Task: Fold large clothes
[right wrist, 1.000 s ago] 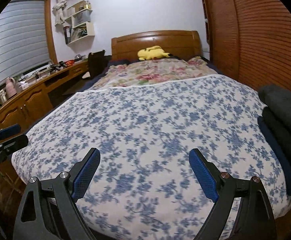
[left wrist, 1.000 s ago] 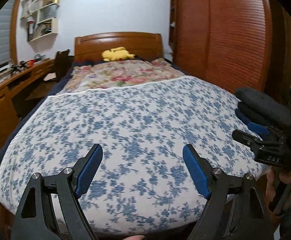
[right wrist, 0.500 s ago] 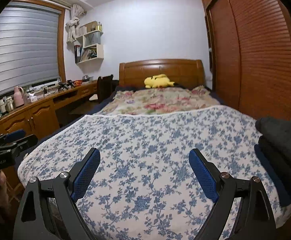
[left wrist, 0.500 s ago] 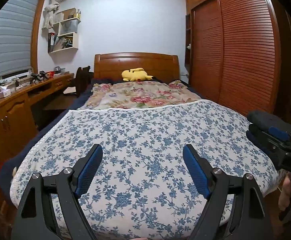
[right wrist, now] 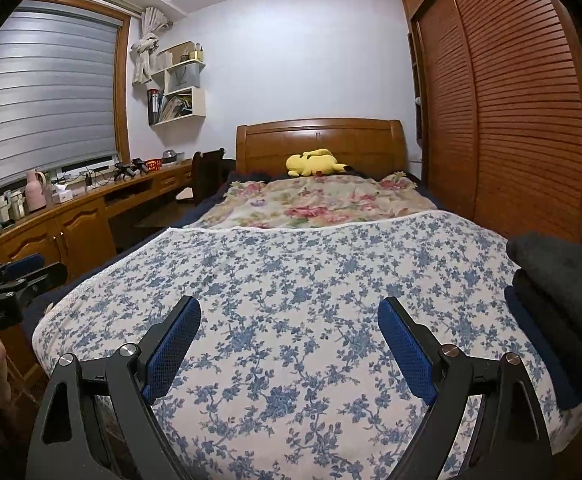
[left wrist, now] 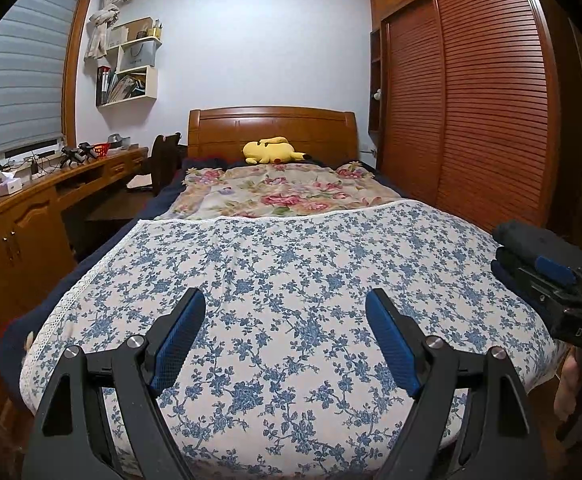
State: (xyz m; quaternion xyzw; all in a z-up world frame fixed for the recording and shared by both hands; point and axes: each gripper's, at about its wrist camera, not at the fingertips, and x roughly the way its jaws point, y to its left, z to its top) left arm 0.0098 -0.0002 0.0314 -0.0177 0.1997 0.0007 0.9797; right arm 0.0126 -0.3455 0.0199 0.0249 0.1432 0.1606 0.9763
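Observation:
A stack of folded dark clothes [right wrist: 559, 300] lies at the bed's right edge, grey pieces on top and a navy one below; it also shows in the left wrist view [left wrist: 519, 244]. My left gripper [left wrist: 285, 312] is open and empty above the foot of the bed. My right gripper [right wrist: 289, 316] is open and empty, also above the foot of the bed, left of the stack. Each gripper shows at the edge of the other's view.
The bed carries a blue-flowered white cover [left wrist: 291, 264] and a rose-patterned blanket [left wrist: 279, 192] beyond it. A yellow plush toy [left wrist: 269, 150] lies by the wooden headboard. A wooden desk [right wrist: 71, 216] with clutter runs along the left. A slatted wardrobe [left wrist: 471, 120] stands on the right.
Both grippers have tilted up and drawn back from the bed, so more of the room and ceiling shows. Both stay open and empty.

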